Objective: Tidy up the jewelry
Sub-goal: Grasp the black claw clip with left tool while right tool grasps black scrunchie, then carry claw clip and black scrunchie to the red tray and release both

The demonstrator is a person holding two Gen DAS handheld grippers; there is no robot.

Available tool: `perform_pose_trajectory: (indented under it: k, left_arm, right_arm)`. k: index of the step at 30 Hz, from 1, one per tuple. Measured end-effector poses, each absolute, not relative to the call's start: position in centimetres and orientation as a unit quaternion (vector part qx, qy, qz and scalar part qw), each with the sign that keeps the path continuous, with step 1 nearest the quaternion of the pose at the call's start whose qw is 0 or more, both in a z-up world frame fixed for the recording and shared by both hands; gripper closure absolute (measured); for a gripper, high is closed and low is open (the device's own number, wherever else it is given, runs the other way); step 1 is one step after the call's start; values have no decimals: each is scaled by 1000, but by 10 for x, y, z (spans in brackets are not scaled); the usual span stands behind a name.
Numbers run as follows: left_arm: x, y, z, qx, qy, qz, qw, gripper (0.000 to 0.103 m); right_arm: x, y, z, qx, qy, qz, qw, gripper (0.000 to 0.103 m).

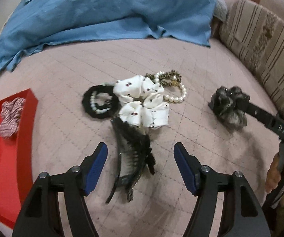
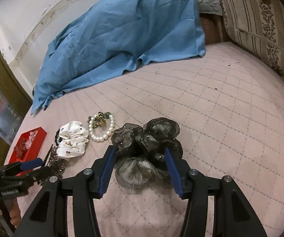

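Meanwhile right tool (image 2: pixel 140 169) clamps black scrunchie (image 2: pixel 148 138); left tool (image 1: pixel 141 167) gapes over hair claw (image 1: pixel 132 158)

Under you is a bed covered by a pink quilted spread (image 2: pixel 211 106). Take the white dotted scrunchie (image 1: pixel 142 100) as your landmark. Touching its left edge lies a black hair ring (image 1: pixel 90 106); just behind it, a pearl bracelet (image 1: pixel 176 93). In front of it, touching, lies a black claw clip (image 1: pixel 132 158). To its right, apart, sits a black sheer scrunchie (image 2: pixel 146 148). Well to its left rests a red tray (image 1: pixel 6 173). Far behind it sprawls a blue cloth (image 1: pixel 102 15), with a striped cushion (image 1: pixel 260 45) behind and to the right.
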State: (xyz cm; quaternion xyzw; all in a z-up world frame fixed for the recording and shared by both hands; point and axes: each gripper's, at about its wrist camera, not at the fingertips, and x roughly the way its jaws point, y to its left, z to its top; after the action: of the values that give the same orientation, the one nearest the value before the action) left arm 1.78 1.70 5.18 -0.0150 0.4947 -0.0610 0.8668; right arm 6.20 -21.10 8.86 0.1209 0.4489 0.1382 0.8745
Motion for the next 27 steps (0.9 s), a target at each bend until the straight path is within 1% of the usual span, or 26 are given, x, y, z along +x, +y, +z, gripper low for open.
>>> perform_pose_trajectory:
  k: [6, 7, 8, 9, 10, 11, 12, 14, 15, 19, 20, 21, 27]
  left_arm:
    - [25, 25, 34, -26, 514, -44, 856, 34]
    - [25, 29, 33, -33, 517, -44, 854, 40]
    - [24, 34, 32, -44, 519, -44, 853, 63]
    - [24, 38, 30, -56, 523, -45, 849, 70]
    - [23, 42, 30, -69, 524, -45, 848, 69]
    - [21, 46, 32, -83, 520, -47, 849, 70]
    - [18, 51, 34, -98, 519, -47, 848, 70]
    - [14, 55, 36, -116, 516, -51, 847, 70]
    - [10, 58, 39, -123, 513, -53, 848, 70]
    - [-9, 65, 55, -139, 497, -59, 855, 70]
    - [-14, 67, 60, -141, 492, -59, 857, 70]
    - [-20, 70, 65, -144, 487, -60, 860, 70]
    - [-49, 99, 89, -156, 458, -43, 874, 70]
  right_arm:
    - [75, -213, 77, 134, 460, 135, 867, 47]
    - [76, -214, 74, 137, 463, 133, 866, 47]
    - [77, -215, 73, 141, 465, 132, 864, 47]
    - [78, -217, 71, 145, 467, 131, 862, 47]
    - [79, -218, 68, 152, 470, 132, 859, 48]
    - [79, -219, 67, 157, 472, 134, 857, 65]
    - [80, -220, 67, 161, 472, 136, 856, 85]
    - [80, -220, 67, 166, 474, 143, 853, 87]
    - [78, -219, 68, 167, 471, 145, 854, 90]
    - [72, -216, 77, 167, 458, 158, 858, 92]
    - [70, -215, 79, 168, 456, 161, 859, 95]
    - [68, -213, 82, 167, 452, 165, 860, 101]
    - [45, -200, 98, 144, 433, 179, 872, 101]
